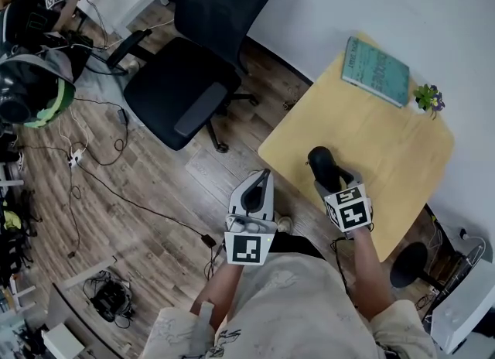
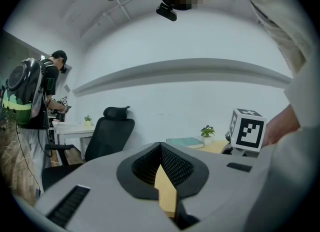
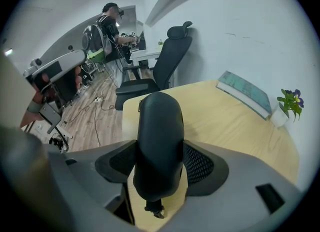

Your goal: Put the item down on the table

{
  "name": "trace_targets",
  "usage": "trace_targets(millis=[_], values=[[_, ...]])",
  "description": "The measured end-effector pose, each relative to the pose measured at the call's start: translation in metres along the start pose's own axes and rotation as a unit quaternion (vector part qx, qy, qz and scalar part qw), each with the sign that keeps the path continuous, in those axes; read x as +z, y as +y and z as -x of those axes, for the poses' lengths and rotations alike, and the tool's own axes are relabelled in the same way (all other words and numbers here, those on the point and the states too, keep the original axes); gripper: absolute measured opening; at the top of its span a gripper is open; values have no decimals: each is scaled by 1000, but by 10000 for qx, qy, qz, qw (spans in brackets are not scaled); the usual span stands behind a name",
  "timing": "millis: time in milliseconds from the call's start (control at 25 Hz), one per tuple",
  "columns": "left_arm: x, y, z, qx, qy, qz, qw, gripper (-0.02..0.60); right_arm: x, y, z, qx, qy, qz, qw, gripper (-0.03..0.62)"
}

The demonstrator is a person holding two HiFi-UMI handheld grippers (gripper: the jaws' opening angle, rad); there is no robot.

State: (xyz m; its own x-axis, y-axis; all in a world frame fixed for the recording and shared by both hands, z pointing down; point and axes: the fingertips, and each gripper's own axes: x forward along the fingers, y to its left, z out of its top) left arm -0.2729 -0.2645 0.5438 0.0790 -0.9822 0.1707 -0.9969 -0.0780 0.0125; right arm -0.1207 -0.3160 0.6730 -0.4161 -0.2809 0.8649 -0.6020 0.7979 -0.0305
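Note:
A black oblong case [image 1: 319,161] with a small zip pull at its low end is held upright between the jaws of my right gripper [image 1: 331,173], which is shut on it. It hangs over the near left part of the light wooden table [image 1: 387,145]. In the right gripper view the case [image 3: 160,141] fills the gap between the pads of the right gripper [image 3: 160,168], with the table [image 3: 220,121] below. Whether it touches the wood I cannot tell. My left gripper [image 1: 261,189] is off the table's left edge over the floor, shut and empty [image 2: 162,176].
A teal book [image 1: 376,71] and a small potted plant [image 1: 428,99] lie at the table's far side by the white wall. A black office chair [image 1: 197,63] stands left of the table. Cables trail over the wooden floor [image 1: 116,195]. A person stands far left.

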Motion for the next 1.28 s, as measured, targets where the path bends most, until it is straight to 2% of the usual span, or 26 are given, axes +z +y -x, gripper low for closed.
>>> trace_targets(millis=[160,360,640,840,1120,1280], values=[[-6,5,-3,31,19,157,9999,8,10,1,-12,-35,62,119,9999,298],[-14,12,-3,52,69,151,9998,8,15,7,-20,-173,205,373,9989,298],[-24,22,-2,139,125,336,9993,8,15,13,-20,-231,263,397,9986,299],[-21,25,0,116,173,25,9998,8,18,11,-16,-277,-105,202,9994,307],[-6,14,3,95,-7,66,9999,8,25,9,3,-224,-623,-35,9978,331],[3,-2,8,-55,-44,-172,9998,8,21,7,21,-279,-877,-209,9955,331]])
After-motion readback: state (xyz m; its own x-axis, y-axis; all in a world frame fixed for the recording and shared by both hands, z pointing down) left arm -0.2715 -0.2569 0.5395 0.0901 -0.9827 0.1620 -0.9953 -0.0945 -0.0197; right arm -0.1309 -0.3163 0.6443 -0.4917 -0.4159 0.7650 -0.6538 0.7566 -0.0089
